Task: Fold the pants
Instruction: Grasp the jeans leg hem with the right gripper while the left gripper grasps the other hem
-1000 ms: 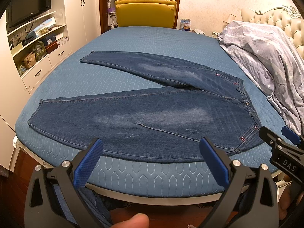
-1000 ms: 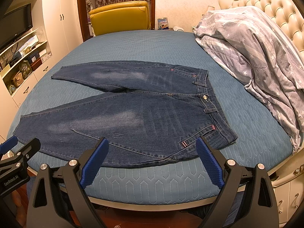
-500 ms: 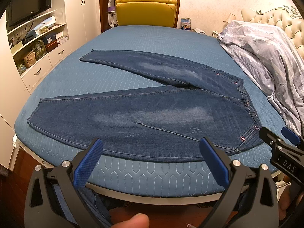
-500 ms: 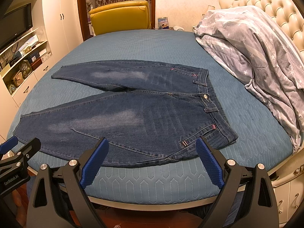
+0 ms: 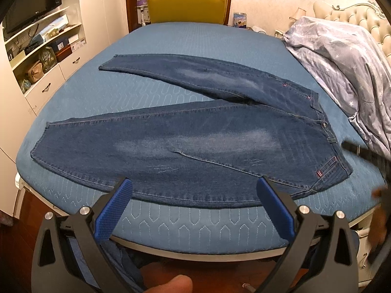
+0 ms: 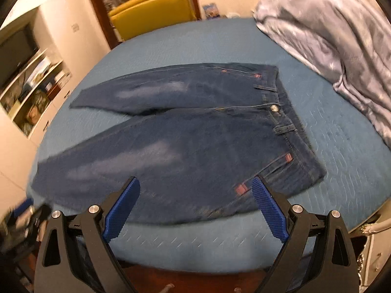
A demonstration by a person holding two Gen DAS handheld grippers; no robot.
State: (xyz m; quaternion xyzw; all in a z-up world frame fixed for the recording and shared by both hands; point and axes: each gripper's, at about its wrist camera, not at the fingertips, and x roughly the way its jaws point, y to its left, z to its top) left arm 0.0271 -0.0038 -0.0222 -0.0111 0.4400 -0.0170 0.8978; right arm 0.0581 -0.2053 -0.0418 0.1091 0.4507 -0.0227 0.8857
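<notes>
**Obs 1:** Left wrist view: left gripper (image 5: 193,193) released, jaws spread wide, nothing between the blue pads (image 5: 111,216). Jeans (image 5: 195,144) lie flat on the blue quilted bed (image 5: 195,39), straight ahead of the tips. Near leg runs across just beyond both fingers, its hem off to the left. Far leg splays away further ahead and to the left. Waistband sits ahead to the right.

**Obs 2:** Touching the denim?

**Obs 1:** Cannot tell. Tips overlap the near leg's edge in the frame, but height above it is unclear. A fingertip (image 5: 176,284) shows at the bottom edge, behind the jaws.

**Obs 2:** Right wrist view: heavy blur. Right gripper (image 6: 195,196) also released, jaws wide, holding nothing. Right fingertip lies just beside the near pocket's red tab (image 6: 240,188). Waistband with metal button (image 6: 275,108) is ahead and to the right. Left gripper is a dark smear at far left.

**Obs 1:** Any writing?

**Obs 2:** None legible here. Yours?

**Obs 1:** A logo on the TV (image 5: 34,7), far left, too small to read. Boxes on the shelves (image 5: 46,46) carry print, also unreadable.

**Obs 2:** Surroundings: grey star-print duvet (image 5: 342,68) bunched far right, yellow chair (image 5: 188,6) beyond the bed, dead ahead.
</notes>
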